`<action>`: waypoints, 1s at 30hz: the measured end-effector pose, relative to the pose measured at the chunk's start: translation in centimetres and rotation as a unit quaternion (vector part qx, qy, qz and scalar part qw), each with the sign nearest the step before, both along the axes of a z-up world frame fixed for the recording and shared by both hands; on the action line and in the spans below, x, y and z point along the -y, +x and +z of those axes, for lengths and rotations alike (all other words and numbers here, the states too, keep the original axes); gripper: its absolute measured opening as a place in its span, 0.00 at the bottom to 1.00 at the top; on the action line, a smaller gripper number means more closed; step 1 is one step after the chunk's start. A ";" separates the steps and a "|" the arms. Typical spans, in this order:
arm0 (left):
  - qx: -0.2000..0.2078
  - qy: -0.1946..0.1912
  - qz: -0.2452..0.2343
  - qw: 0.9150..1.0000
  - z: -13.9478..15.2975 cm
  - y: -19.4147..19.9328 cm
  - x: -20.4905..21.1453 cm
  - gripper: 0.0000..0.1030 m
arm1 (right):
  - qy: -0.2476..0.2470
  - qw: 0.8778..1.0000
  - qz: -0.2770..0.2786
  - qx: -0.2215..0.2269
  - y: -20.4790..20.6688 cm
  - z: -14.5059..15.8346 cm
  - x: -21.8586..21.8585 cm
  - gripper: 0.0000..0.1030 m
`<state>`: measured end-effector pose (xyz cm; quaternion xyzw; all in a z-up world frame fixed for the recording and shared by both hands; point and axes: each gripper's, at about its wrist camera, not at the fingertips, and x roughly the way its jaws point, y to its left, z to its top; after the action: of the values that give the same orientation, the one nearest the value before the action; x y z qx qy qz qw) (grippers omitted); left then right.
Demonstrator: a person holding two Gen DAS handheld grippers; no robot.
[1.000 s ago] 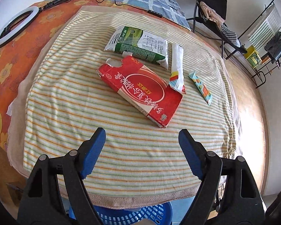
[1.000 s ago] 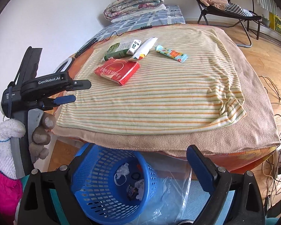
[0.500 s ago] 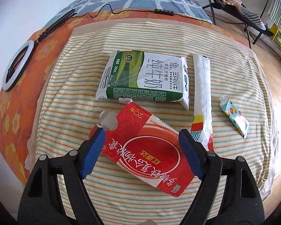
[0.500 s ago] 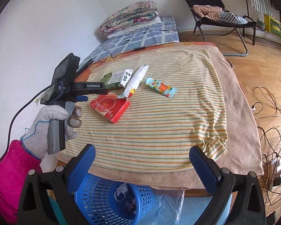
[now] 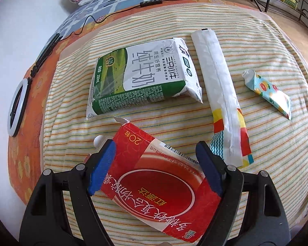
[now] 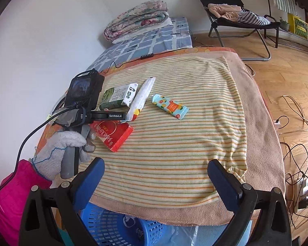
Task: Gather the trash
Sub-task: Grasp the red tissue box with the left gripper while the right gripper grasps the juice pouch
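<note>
While spread, left hand-held gripper (image 5: 155, 160) straddles red carton (image 5: 158, 190).

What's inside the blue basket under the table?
The right wrist view shows the blue basket below the table edge. Through its slotted wall, a few crumpled white and dark scraps show. The towel edge and the right hand-held gripper hide the rest.

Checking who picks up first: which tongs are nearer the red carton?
Left. The left tongs straddle the red carton, open. The right tongs hang back at the bed's near edge, above the blue basket.
</note>
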<state>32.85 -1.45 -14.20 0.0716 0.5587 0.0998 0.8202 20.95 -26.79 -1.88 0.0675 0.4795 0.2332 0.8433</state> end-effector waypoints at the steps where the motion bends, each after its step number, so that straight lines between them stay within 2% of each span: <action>1: 0.000 0.005 -0.013 1.000 -0.2 -0.7 0.2 0.80 | -0.002 1.000 0.000 -0.003 0.5 -0.1 -0.1 0.98; 4: 0.009 0.012 -0.041 0.999 -0.2 -2.5 0.2 0.80 | -0.003 1.000 0.005 -0.005 2.0 -0.5 -0.1 0.98; 6: 0.017 -0.003 -0.033 0.999 0.5 -3.3 -0.6 0.80 | -0.012 1.000 0.010 0.000 3.3 -0.9 -0.4 0.98; 10: 0.056 -0.065 0.004 0.996 3.5 -5.0 -3.3 0.80 | -0.048 0.998 0.030 0.030 6.3 -1.9 -1.6 0.98; 13: 0.073 -0.134 0.055 0.987 4.7 -7.3 -6.5 0.84 | -0.077 0.995 0.040 0.043 9.0 -3.0 -2.7 0.96; 15: 0.061 -0.192 0.096 0.975 4.1 -8.3 -8.9 0.84 | -0.082 0.994 0.052 0.038 10.5 -3.9 -3.4 0.96; 16: 0.047 -0.228 0.117 0.966 3.3 -8.7 -9.9 0.84 | -0.087 0.994 0.057 0.035 11.1 -4.4 -3.7 0.95; 18: 0.020 -0.299 0.154 0.942 1.4 -9.3 -11.3 0.84 | -0.093 0.993 0.065 0.029 12.2 -5.3 -4.4 0.94; 20: 0.010 -0.350 0.180 0.919 0.1 -9.7 -11.7 0.84 | -0.104 0.992 0.068 0.027 13.1 -6.3 -5.2 0.94; 21: 0.011 -0.362 0.187 0.913 -0.1 -9.7 -11.7 0.84 | -0.114 0.991 0.069 0.029 13.5 -6.8 -5.6 0.94; 22: 0.015 -0.364 0.192 0.911 -0.1 -9.6 -11.6 0.86 | -0.125 0.989 0.070 0.031 13.9 -7.3 -6.1 0.94; 24: 0.018 -0.367 0.190 0.911 0.1 -9.0 -11.0 0.88 | -0.140 0.987 0.074 0.031 14.5 -8.4 -7.0 0.93; 25: 0.016 -0.362 0.187 0.913 0.1 -8.6 -10.6 0.88 | -0.146 0.986 0.076 0.030 14.7 -8.8 -7.4 0.91; 26: 0.013 -0.347 0.183 0.920 0.1 -8.2 -10.2 0.88 | -0.151 0.985 0.078 0.031 14.9 -9.1 -7.8 0.91; 30: 0.021 -0.238 0.144 0.960 0.0 -6.3 -7.2 0.87 | -0.168 0.982 0.084 0.035 15.1 -9.9 -9.0 0.91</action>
<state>26.53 5.76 -14.20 -0.2091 0.5529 0.0822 0.8023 36.04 -17.76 -11.81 -0.1238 0.4862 0.2217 0.8361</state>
